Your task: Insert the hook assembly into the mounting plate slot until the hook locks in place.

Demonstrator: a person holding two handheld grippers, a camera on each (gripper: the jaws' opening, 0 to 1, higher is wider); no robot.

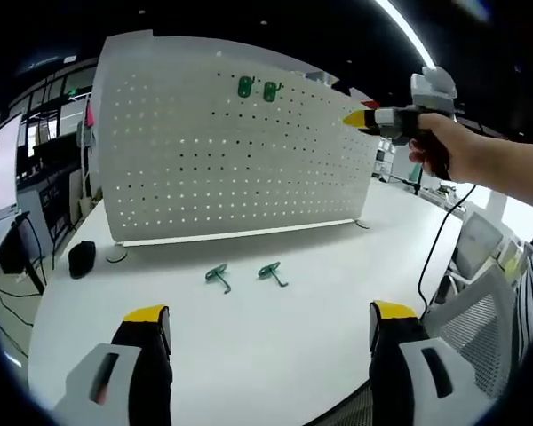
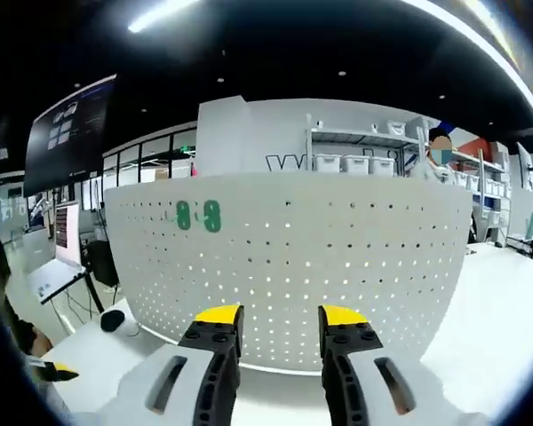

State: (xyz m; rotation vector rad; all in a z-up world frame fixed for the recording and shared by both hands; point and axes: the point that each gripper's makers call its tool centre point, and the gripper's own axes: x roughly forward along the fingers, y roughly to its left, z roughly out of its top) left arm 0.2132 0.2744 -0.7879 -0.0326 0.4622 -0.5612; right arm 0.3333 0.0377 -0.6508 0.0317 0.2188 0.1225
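**Green hooks: two mounted, two waiting on the bench**

Green plastic is seen in four places. Two hooks (image 1: 258,89) are already seated side by side near the top of the white perforated mounting plate (image 1: 231,151), which stands upright on the white bench (image 1: 293,328). Two loose hooks are left lying on the bench in front of the plate, close together: one (image 1: 218,276) to the left and one (image 1: 272,272) to the right in the left gripper view. In the right gripper view the mounted pair (image 2: 198,216) is seen at the plate's upper left.

Neither loose hook is held. The left claw (image 1: 271,324) is spread wide with nothing between its yellow-tipped jaws, and is held low over the bench, short of the loose hooks. The right claw (image 2: 281,324) is parted by a moderate gap and is also empty; it is pointed at the face of the plate (image 2: 338,257). It is seen again in the left gripper view, raised in a hand (image 1: 453,146) near the plate's upper right edge.

The step in hand is judged to be between insertions: a fresh hook has yet to be picked up. For the next move, a claw would have to be lowered over one loose hook and closed on it, so that its prongs can be presented to free holes.

A small dark object (image 1: 82,258) is noted at the bench's left end.
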